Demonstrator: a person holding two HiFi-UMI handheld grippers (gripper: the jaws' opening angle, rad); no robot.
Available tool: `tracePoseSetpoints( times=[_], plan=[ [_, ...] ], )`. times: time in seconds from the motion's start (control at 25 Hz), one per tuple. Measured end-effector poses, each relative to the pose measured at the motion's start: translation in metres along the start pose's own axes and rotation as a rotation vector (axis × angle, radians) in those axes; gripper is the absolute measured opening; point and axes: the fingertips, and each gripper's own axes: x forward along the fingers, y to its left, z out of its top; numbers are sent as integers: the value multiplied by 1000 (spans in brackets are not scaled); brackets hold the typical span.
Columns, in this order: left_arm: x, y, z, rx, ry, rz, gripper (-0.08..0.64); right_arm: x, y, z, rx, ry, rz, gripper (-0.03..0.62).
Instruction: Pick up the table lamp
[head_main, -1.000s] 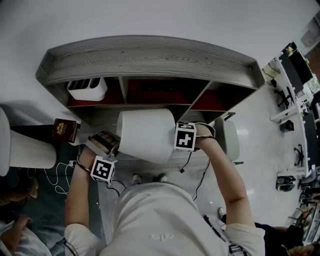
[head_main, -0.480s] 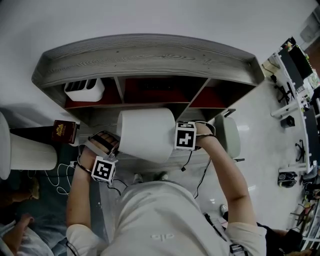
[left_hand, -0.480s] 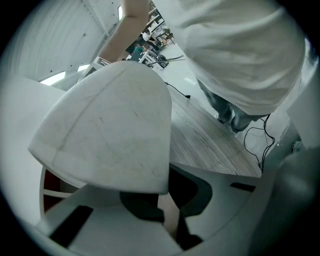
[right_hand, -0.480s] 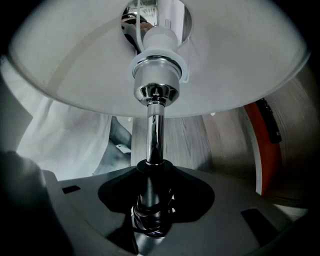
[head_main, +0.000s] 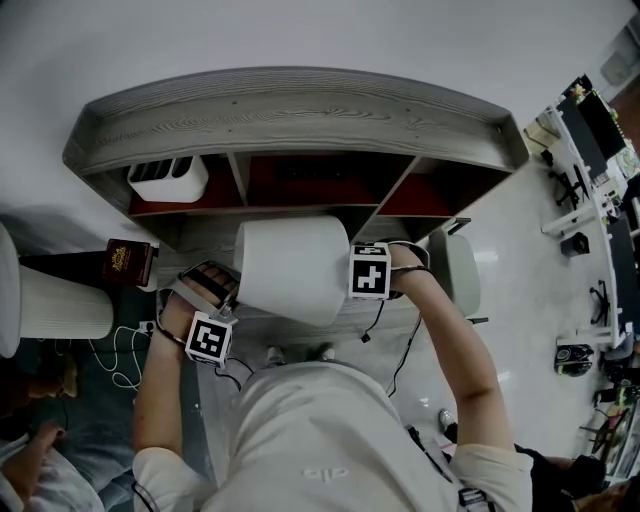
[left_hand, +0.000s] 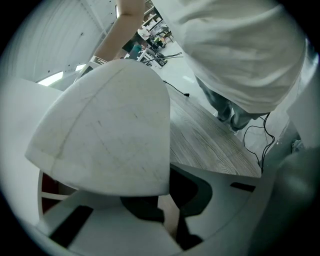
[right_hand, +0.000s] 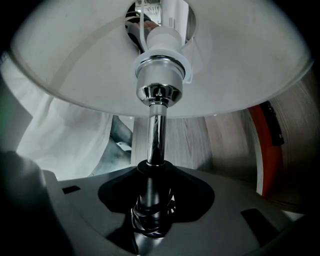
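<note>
The table lamp has a white drum shade (head_main: 292, 268) and a chrome stem (right_hand: 156, 135). In the head view it is held tilted in front of the shelf unit, between my two hands. My right gripper (right_hand: 152, 225) points down along the stem and is shut on its dark lower part, with the shade's underside (right_hand: 240, 75) overhead. Its marker cube (head_main: 371, 272) shows at the shade's right side. My left gripper (left_hand: 172, 227) is shut right below the shade's lower rim (left_hand: 105, 135). Whether it pinches the rim is hidden.
A grey wooden shelf unit (head_main: 290, 110) with red-backed compartments stands behind, with a white box (head_main: 168, 178) in its left one. A second white lampshade (head_main: 60, 300), a dark red box (head_main: 128, 262) and cables (head_main: 110, 350) are at the left. A grey chair (head_main: 460, 275) is at the right.
</note>
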Motion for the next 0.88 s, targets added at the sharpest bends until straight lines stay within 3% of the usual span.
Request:
tracePoseSetpoints(
  times=[0.32,0.52,0.72,0.88],
  plan=[
    [0,-2,1,-5,2,-4,17,3,3,-1,3,-2,9,192],
    [-3,-13,6,-30,-8,-64,17,4,7,-2,1,4,14,192],
    [-1,-8,4,-8,-2,-2,17,6,10,-1,1,5,14,192],
    [-1,-10,5,-7,-2,0,17,7,12,-1,3,3,14,192]
  ],
)
